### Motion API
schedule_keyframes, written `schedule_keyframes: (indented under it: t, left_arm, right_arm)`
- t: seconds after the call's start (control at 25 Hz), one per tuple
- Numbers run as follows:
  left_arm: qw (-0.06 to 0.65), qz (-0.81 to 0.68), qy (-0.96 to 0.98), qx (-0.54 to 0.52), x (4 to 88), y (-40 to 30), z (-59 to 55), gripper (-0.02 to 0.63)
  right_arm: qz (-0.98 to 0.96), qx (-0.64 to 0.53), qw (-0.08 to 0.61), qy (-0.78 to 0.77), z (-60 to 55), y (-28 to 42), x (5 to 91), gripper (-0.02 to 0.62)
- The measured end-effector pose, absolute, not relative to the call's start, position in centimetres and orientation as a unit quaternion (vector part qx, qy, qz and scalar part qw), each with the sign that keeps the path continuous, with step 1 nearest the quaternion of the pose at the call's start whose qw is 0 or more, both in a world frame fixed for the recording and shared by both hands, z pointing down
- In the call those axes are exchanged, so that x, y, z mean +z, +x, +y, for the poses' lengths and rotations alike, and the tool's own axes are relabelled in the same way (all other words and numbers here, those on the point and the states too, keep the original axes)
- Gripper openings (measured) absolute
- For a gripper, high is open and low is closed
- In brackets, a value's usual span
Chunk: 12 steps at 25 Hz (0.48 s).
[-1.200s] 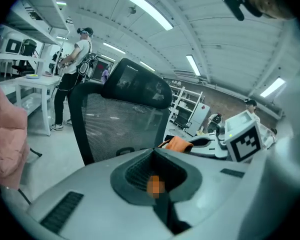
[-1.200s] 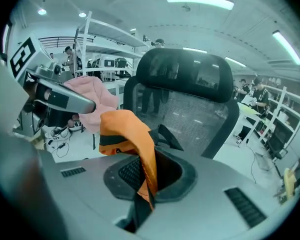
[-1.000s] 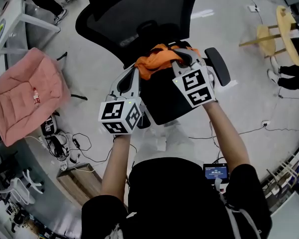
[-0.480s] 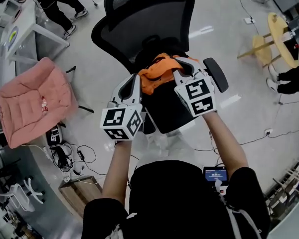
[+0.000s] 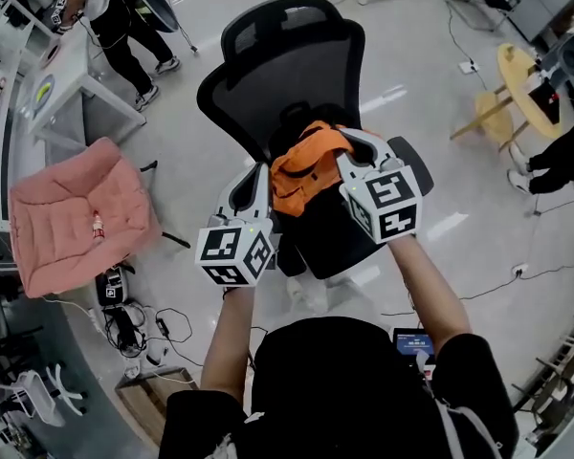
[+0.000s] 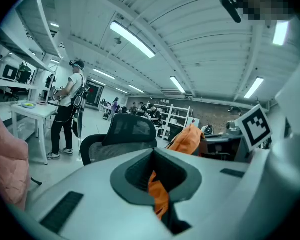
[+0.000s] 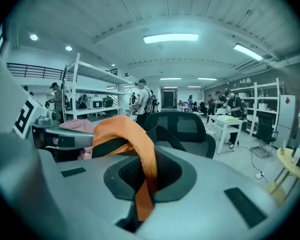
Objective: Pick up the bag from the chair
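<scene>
1. The left gripper (image 5: 264, 174) is shut tight on an orange bit of the bag (image 5: 306, 168).
2. The right gripper (image 5: 350, 153) is shut tight on an orange strap of the same bag.
3. The bag hangs between the two grippers, over the back part of the seat of the black chair (image 5: 285, 60).
4. The chair's tall mesh back stands just behind the bag.
5. A pink cushion (image 5: 67, 213) lies on the floor (image 5: 201, 170), well apart from the chair, on its left.
6. A yellow stool (image 5: 510, 82) stands far off on the right.
7. A person (image 5: 124, 27) stands by a white table (image 5: 53, 89) at the far left.
</scene>
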<state>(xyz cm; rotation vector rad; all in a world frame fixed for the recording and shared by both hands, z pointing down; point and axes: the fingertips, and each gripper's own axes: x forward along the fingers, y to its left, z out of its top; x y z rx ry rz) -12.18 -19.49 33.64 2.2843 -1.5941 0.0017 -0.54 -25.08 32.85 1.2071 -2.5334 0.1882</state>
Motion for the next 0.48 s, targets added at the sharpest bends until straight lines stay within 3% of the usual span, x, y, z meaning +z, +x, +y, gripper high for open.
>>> schedule_keyframes:
  t: [0.48]
  left_arm:
    - [0.131, -0.535, 0.834, -0.034, 27.2, -12.0, -16.0, 0.008]
  right_arm:
    - [-0.879, 0.049, 0.106, 0.462, -21.6, -0.9, 26.3, 0.009]
